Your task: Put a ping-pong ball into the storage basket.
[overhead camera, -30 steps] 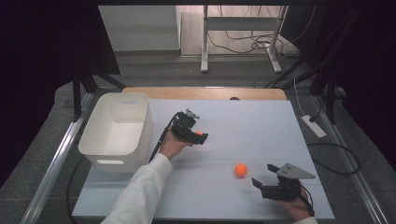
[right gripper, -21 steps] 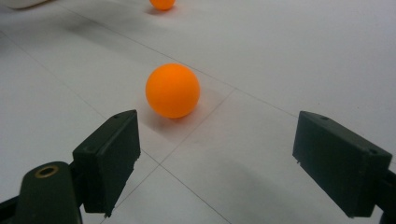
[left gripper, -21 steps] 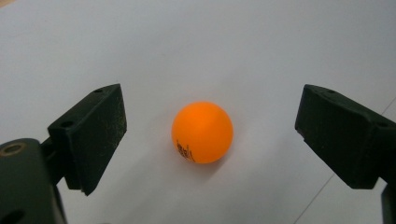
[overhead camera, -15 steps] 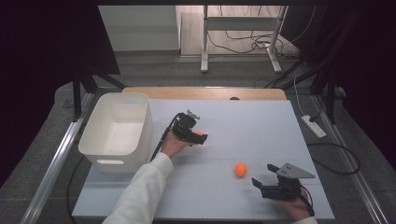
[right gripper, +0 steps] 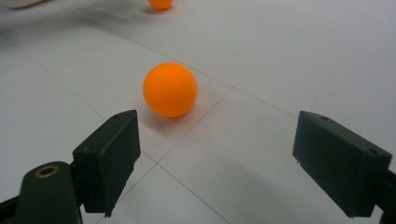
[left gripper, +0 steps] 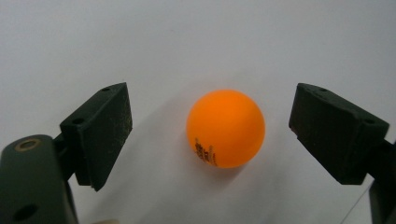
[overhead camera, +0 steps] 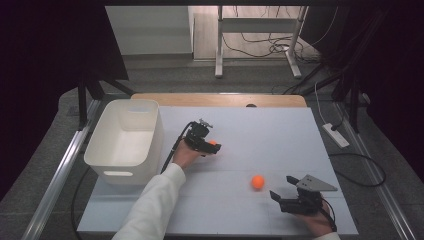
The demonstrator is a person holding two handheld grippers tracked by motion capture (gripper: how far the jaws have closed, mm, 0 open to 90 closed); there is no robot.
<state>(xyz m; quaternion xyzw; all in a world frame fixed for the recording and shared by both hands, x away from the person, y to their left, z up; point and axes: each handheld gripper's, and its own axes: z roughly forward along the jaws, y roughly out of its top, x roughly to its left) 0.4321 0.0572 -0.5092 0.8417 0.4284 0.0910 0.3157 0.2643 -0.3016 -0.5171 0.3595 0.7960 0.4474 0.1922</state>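
Two orange balls lie on the white table [overhead camera: 250, 130]. One orange ball [overhead camera: 213, 143] [left gripper: 225, 129] [right gripper: 160, 3] rests on the table between the spread jaws of my left gripper [overhead camera: 212, 148] [left gripper: 212, 140], which is open around it with gaps on both sides. The other orange ball [overhead camera: 257, 182] [right gripper: 170, 89] lies a short way ahead of my right gripper [overhead camera: 280, 199] [right gripper: 215, 172], which is open near the table's front right and holds nothing.
A white bin [overhead camera: 125, 139] stands at the table's left side, just left of my left hand. A wooden strip [overhead camera: 220, 99] runs along the far edge. A power strip [overhead camera: 336, 135] lies on the floor to the right.
My left gripper has shifted slightly around its ball. The right gripper and the other ball stay where they were.
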